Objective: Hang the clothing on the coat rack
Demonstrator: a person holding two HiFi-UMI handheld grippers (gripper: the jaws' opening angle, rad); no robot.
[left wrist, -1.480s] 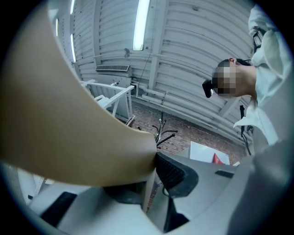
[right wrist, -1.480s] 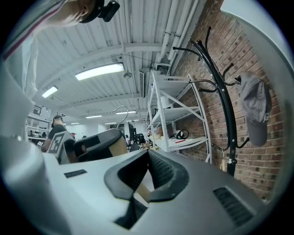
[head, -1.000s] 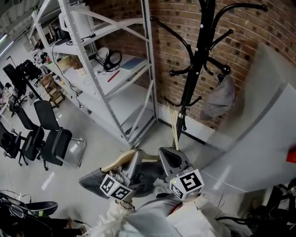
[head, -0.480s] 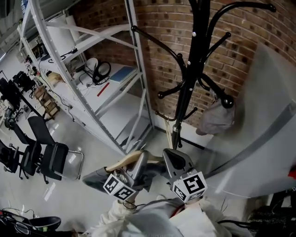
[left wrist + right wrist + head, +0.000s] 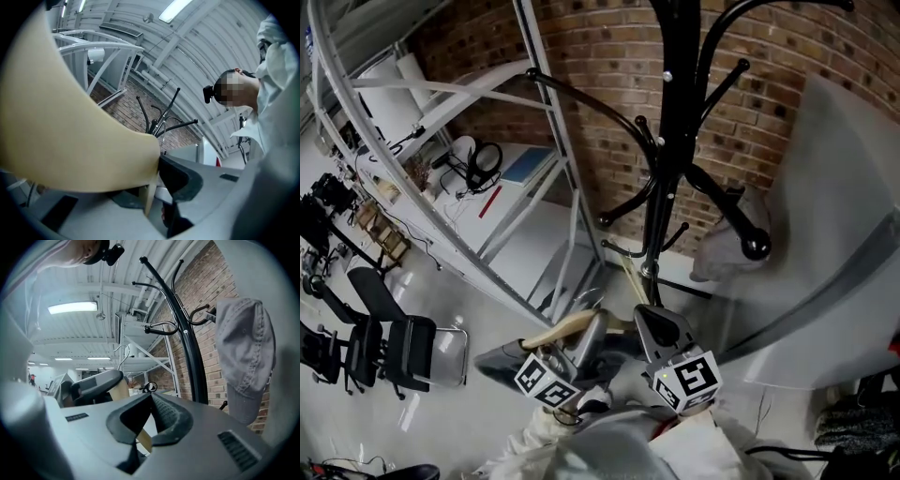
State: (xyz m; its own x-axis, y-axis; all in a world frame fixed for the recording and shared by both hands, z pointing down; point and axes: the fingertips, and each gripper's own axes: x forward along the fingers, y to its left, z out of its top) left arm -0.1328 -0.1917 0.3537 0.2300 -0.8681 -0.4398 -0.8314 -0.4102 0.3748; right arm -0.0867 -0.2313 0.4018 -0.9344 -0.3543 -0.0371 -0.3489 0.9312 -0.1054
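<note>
The clothing point(image 5: 499, 359) is a dark grey garment, bunched and sagging under a pale wooden hanger point(image 5: 555, 330). It is held up in the air in front of the person, close to the base of the black coat rack point(image 5: 667, 141) and on none of its hooks. The left gripper point(image 5: 592, 326) has its jaws clamped on the broad curved arm of the hanger, which fills most of the left gripper view as a smooth cream-coloured slab point(image 5: 70, 131) pressed against the dark pad. The right gripper point(image 5: 651, 324) sits just beside the left one, its jaws pinched on a thin strip of the same wood point(image 5: 144, 438). A grey cap point(image 5: 724, 246) hangs on a lower hook of the rack, against the brick wall point(image 5: 581, 56). White metal shelving point(image 5: 534, 89) stands to the rack's left.
</note>
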